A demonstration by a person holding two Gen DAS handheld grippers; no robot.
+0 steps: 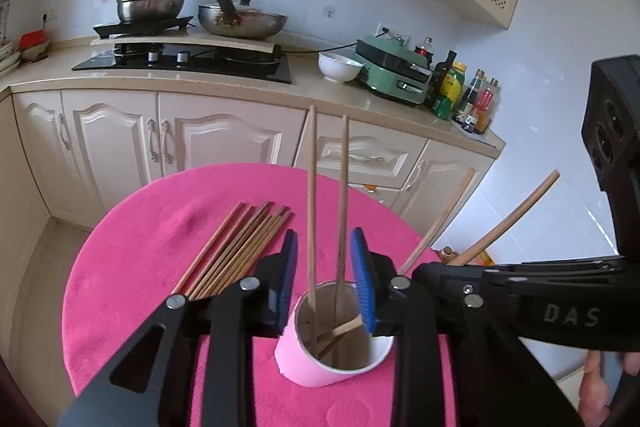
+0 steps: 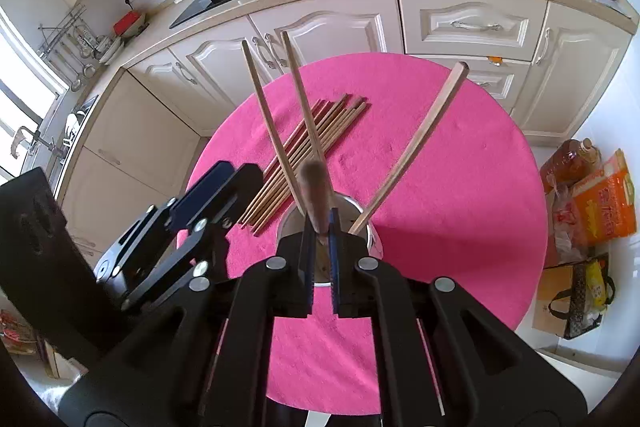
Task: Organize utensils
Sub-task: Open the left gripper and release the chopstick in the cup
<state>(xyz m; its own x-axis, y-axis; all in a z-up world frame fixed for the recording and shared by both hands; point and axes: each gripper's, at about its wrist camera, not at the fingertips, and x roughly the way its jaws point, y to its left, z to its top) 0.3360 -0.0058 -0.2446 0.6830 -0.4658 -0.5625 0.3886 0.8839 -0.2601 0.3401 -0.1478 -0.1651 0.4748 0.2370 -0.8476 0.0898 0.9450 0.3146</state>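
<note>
A white cylindrical holder (image 1: 332, 351) stands on the round pink table (image 1: 132, 267). Several wooden chopsticks (image 1: 311, 195) stand in it. My left gripper (image 1: 326, 283) is open, its blue pads on either side of the holder's rim, touching nothing I can see. A bundle of loose chopsticks (image 1: 236, 251) lies on the cloth to its left. In the right wrist view my right gripper (image 2: 320, 227) is shut on a chopstick (image 2: 316, 187), held upright over the holder (image 2: 360, 211). Three more chopsticks (image 2: 412, 147) lean out of it. The loose bundle (image 2: 312, 155) lies behind.
The kitchen counter (image 1: 240, 83) behind the table carries a stove, a pot, a wok, a white bowl (image 1: 340, 66), a green appliance and bottles. Cabinets stand below it. Bags and an oil bottle (image 2: 572, 163) sit on the floor to the right of the table.
</note>
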